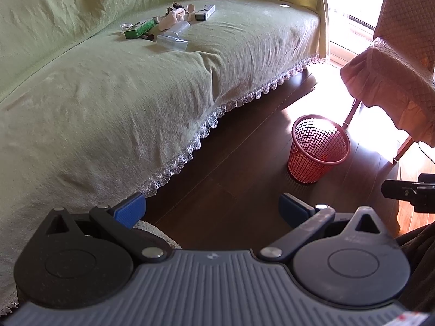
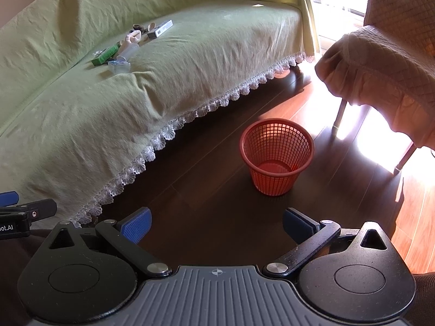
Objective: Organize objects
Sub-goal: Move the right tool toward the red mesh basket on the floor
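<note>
Left gripper (image 1: 212, 208) and right gripper (image 2: 217, 224) gape wide, empty; red mesh basket (image 2: 276, 157) beyond on floor, clutter far-left on sofa (image 2: 190, 62).

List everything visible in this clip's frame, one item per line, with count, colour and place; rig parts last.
sofa cover: one, pale green with white lace hem, draped over the sofa
green box: one, green, in the clutter pile on the sofa seat
white box: one, white with dark end, far side of the pile
clear case: one, translucent, near edge of the pile
clear tube: one, translucent, just behind the case
other small items: count unclear, pale and dark, in the same pile
basket: one, red mesh, upright on the floor, looks empty
floor: dark wood
chair: one, pinkish quilted cover, right of basket
left gripper: open, blue pads, holds nothing
right gripper: open, blue pads, holds nothing
</note>
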Demonstrator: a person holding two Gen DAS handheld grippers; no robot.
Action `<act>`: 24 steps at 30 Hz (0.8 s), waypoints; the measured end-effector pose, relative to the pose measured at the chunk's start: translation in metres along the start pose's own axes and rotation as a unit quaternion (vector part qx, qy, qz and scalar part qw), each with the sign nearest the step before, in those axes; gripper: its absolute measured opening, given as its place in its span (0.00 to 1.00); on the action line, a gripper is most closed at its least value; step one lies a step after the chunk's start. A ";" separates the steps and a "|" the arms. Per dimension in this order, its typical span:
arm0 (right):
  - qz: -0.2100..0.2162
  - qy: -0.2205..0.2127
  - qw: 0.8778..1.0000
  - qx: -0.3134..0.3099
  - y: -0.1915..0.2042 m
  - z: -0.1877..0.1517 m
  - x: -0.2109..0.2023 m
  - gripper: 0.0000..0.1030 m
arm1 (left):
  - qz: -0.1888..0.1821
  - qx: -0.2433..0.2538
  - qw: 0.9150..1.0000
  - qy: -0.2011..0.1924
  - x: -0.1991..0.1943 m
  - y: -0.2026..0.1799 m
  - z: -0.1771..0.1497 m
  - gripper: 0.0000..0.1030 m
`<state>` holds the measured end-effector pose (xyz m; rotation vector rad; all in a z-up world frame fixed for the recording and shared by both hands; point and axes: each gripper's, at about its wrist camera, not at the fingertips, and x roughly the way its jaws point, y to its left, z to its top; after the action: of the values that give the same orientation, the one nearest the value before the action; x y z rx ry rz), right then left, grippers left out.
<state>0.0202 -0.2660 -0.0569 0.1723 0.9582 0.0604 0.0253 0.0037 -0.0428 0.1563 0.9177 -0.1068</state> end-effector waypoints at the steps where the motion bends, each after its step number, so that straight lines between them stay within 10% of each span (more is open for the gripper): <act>1: -0.001 0.001 1.000 -0.001 -0.001 0.001 0.002 0.98 | 0.000 0.001 1.000 0.002 0.002 -0.001 0.001 0.99; 24: -0.041 -0.002 0.999 0.029 -0.065 0.053 0.089 0.85 | 0.006 0.038 0.999 0.006 0.088 -0.002 0.049 0.99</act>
<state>0.1135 -0.3248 -0.1104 0.1857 0.9619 -0.0438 0.1168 -0.0094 -0.0839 0.2341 0.9253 -0.1291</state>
